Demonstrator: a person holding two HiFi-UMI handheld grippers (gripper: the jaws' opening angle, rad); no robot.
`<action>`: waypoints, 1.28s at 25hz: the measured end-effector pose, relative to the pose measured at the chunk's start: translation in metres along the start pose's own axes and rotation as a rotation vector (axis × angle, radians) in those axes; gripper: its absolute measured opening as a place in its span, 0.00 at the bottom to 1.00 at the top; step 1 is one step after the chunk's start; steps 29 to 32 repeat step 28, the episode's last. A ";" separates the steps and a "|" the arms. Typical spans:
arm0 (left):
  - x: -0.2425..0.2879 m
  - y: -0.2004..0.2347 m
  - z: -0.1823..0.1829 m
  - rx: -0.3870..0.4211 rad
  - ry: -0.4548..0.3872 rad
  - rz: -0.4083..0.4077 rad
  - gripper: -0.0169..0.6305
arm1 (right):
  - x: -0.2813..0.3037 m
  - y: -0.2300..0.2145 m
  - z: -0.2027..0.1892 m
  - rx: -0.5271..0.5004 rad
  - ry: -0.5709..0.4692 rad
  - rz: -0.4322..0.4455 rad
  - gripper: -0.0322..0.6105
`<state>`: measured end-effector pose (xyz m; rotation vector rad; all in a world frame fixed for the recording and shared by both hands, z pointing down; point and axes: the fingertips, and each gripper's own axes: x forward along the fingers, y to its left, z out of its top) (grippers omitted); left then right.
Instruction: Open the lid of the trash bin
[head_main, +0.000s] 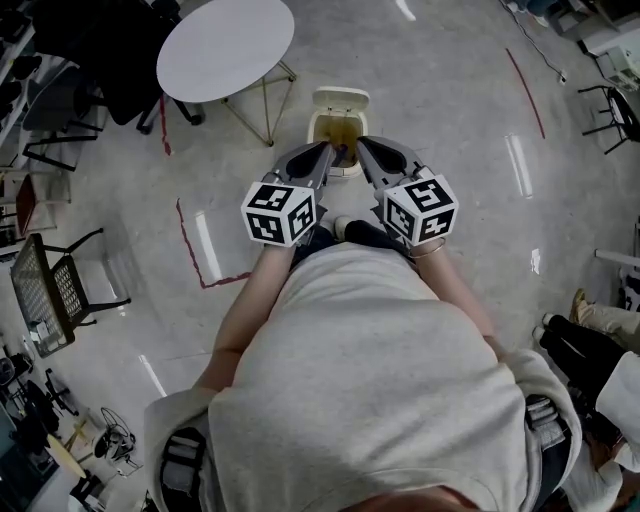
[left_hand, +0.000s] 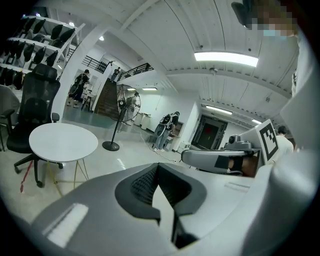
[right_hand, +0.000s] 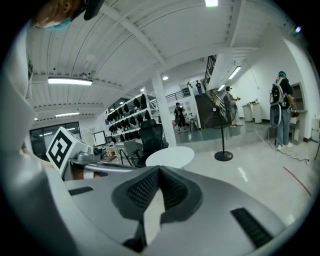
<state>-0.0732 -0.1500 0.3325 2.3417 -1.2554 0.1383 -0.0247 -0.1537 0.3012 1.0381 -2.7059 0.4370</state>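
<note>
Trash bin (head_main: 322, 128), cream-coloured, stands on the grey floor (head_main: 450, 130) at twelve o'clock from the person, its lid (head_main: 340, 98) tipped back on the far side so the brownish inside shows. Over its near rim the left gripper (head_main: 328, 152) at seven o'clock and the right gripper (head_main: 362, 145) at five o'clock point in side by side, each with its jaws closed tip to tip on nothing, as the left gripper view (left_hand: 157, 166) and the right gripper view (right_hand: 159, 170) show. A round white table (head_main: 226, 45) stands at ten o'clock from the bin, and a mesh chair (head_main: 45, 290) well apart at eight o'clock.
</note>
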 end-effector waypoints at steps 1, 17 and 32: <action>-0.001 0.001 0.000 -0.001 -0.001 -0.002 0.04 | 0.000 0.001 -0.001 -0.001 0.002 0.000 0.06; -0.006 0.005 -0.017 0.019 0.070 -0.001 0.04 | 0.000 0.007 -0.003 -0.085 0.044 -0.031 0.06; -0.003 0.010 -0.016 0.020 0.073 0.004 0.04 | 0.005 0.000 -0.010 -0.076 0.077 -0.052 0.06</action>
